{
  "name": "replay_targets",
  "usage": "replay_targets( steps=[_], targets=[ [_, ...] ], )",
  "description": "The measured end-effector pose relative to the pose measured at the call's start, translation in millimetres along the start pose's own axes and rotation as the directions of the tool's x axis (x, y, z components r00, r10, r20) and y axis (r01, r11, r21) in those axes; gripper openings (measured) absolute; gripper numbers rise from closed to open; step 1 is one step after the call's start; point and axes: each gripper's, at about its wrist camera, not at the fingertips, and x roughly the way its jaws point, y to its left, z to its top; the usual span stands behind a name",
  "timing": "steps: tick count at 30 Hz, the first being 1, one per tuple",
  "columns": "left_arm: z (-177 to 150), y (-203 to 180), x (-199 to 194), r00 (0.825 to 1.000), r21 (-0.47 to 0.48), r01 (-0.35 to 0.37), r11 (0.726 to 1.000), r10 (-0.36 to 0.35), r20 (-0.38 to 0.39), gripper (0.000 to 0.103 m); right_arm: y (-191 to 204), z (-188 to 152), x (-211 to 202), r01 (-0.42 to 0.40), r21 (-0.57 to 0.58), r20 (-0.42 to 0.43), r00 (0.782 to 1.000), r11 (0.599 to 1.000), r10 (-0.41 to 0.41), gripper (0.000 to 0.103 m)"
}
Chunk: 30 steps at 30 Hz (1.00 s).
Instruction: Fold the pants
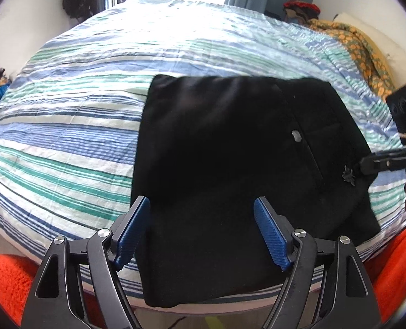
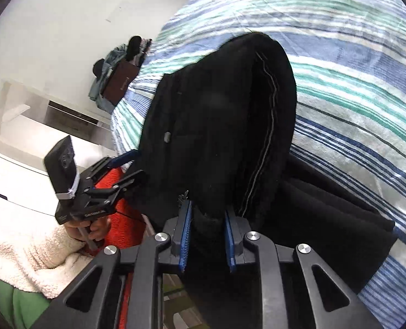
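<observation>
A late fold: right gripper [image 2: 207, 235] clamps pants [image 1: 230, 150] edge on bed [image 1: 65, 109]; left gripper [image 1: 203, 230] fingers apart. Next, lay it flat.

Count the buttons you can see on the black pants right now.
1. A pale button sits right of centre on the folded pants, beside the pocket slit; the right wrist view shows the same one. Others may be hidden in the folds.

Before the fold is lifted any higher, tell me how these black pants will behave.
The pants will probably stay floppy: the raised layer arches and sags from the right tongs. They look thick, so likely heavy enough to droop. On the striped sheet they should drag rather than slide.
</observation>
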Motion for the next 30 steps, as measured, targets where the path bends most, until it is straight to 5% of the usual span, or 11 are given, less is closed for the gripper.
replay_targets(
  steps=[7,14,18,22,26,30],
  targets=[
    [6.7,-12.6,-35.9,0.995,0.034,0.034,0.999,-0.037,0.092,0.08,7.1,-60.7,-67.1,-0.022,0.047,0.109,0.994,0.999,0.016,0.02],
    [-12.4,-35.1,-9.5,1.0,0.15,0.006,0.989,-0.007,0.003,0.08,-49.3,-125.1,-66.3,-0.014,0.27,0.167,0.985,0.963,-0.032,0.02],
    [-27.1,-42.8,16.2,0.995,0.234,-0.059,0.97,0.076,-0.065,0.08,-53.3,-130.6,-55.6,0.064,0.278,0.17,0.979,0.958,-0.114,0.02],
    [-27.3,-43.2,21.8,0.994,0.227,-0.068,0.971,0.086,-0.067,0.085,-44.6,-132.3,-54.2,0.161,0.252,0.177,0.962,0.954,-0.209,0.022],
    [-24.3,-39.6,15.1,0.995,0.205,-0.069,0.976,0.082,-0.059,0.086,-23.0,-126.7,-72.4,0.34,0.224,0.173,0.908,0.913,-0.381,0.054],
    [-25.4,-43.8,10.7,0.995,0.225,-0.078,0.971,0.088,-0.037,0.085,17.5,-117.9,-102.8,0.472,0.153,0.308,0.812,0.868,-0.496,0.058]
  ],
)
